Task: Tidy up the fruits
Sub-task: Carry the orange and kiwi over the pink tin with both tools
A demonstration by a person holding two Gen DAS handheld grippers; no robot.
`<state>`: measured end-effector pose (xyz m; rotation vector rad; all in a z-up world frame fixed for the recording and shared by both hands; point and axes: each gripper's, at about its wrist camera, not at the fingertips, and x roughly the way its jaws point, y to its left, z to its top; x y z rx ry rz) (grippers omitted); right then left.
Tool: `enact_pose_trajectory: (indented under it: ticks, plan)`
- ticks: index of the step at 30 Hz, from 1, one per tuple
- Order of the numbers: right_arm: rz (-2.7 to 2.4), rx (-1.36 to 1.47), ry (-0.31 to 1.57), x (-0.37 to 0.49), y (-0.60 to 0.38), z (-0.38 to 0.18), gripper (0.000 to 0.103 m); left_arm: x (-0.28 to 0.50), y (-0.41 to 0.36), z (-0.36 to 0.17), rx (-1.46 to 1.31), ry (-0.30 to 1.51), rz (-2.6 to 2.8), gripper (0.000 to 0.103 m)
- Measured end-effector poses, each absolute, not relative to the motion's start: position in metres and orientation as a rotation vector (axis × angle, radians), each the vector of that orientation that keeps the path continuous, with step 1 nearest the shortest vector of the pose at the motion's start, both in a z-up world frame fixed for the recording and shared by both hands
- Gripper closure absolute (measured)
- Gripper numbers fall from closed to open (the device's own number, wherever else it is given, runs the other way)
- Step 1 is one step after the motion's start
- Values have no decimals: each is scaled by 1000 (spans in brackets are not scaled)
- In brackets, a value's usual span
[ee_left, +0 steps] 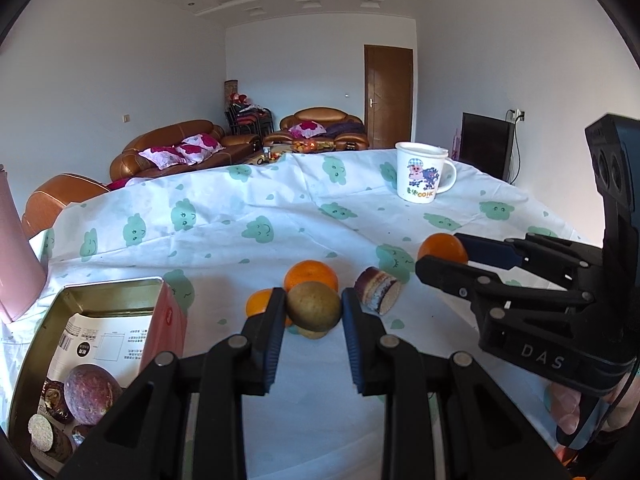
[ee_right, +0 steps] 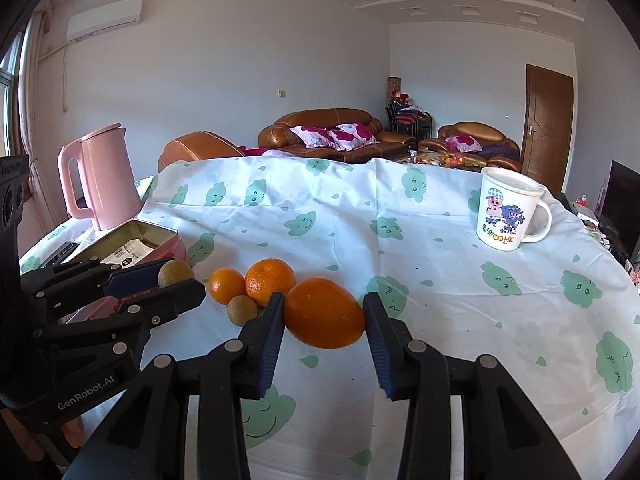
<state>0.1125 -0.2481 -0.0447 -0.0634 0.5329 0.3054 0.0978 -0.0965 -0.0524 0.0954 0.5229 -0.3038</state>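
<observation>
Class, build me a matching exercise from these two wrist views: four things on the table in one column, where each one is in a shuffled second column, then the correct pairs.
Things
1. large orange
2. brown-green round fruit
3. passion fruit
4. cartoon mug

Places
A. inside the open tin box
B. between the fingers of the left gripper
C. standing alone at the far right of the tablecloth
D. between the fingers of the right gripper

Pairs: 1-D, 2-B, 3-A, 4-C
</observation>
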Motion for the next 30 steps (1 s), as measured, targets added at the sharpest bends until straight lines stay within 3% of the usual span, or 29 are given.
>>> enact_pose_trajectory:
  ticks: [30]
  plan:
    - [297, -68, 392, 90, -251, -33, 61, 69, -90, -38, 94, 342, -229, 73]
